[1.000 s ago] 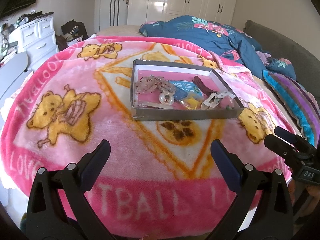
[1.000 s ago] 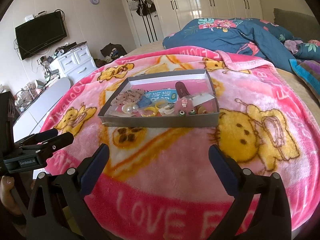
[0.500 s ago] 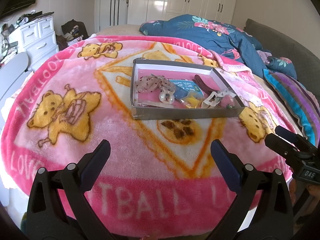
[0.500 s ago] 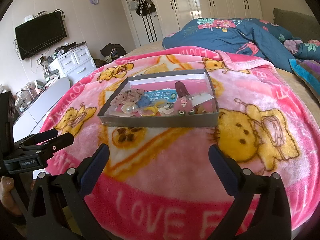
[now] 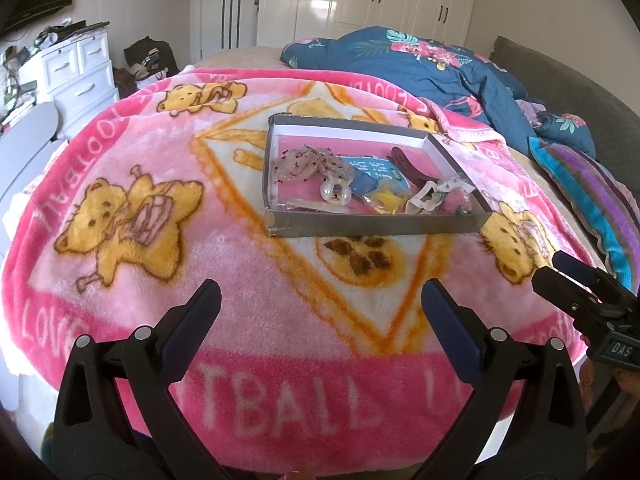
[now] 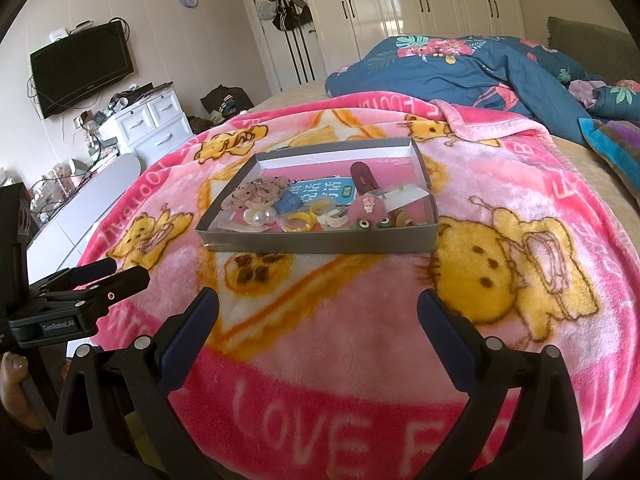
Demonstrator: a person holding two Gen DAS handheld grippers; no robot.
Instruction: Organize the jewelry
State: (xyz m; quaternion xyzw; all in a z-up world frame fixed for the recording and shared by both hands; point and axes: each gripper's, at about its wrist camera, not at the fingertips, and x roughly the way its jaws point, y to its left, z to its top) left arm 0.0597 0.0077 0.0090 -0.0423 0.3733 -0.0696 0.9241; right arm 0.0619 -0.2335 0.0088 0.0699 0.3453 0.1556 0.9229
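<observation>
**Tray of jewelry dead ahead, both grippers wide and empty**

The grey tray (image 5: 376,224) sits on the pink bear blanket (image 5: 140,280), at about 12 o'clock from the left gripper (image 5: 320,312) and about 11 o'clock from the right gripper (image 6: 318,312), well apart from both. Its long axis runs from 9 to 3 o'clock across each view, the near wall facing the jaws. Inside lies a loose heap: a beaded lace piece (image 5: 308,162) at the tray's 9 o'clock end, a pearl clip (image 6: 260,216) near the front wall, a yellow ring (image 6: 306,216), a dark red hair clip (image 6: 362,176) toward 1 o'clock, and a fuzzy pink piece (image 6: 366,206) at the 3 o'clock end.

Both grippers hover low over the blanket's near edge with jaws spread wide and nothing between them. Neither looks clearly nearer; the left one is squarer to the tray's middle, the right one better placed for the 3 o'clock end.

The pieces lie mixed in the one tray, which fits either a heap awaiting sorting or pieces already gathered there.

Against the frames a second back, the tray sits slightly lower and larger in both views, so both grippers have eased toward it; the jaws' spread is unchanged.
</observation>
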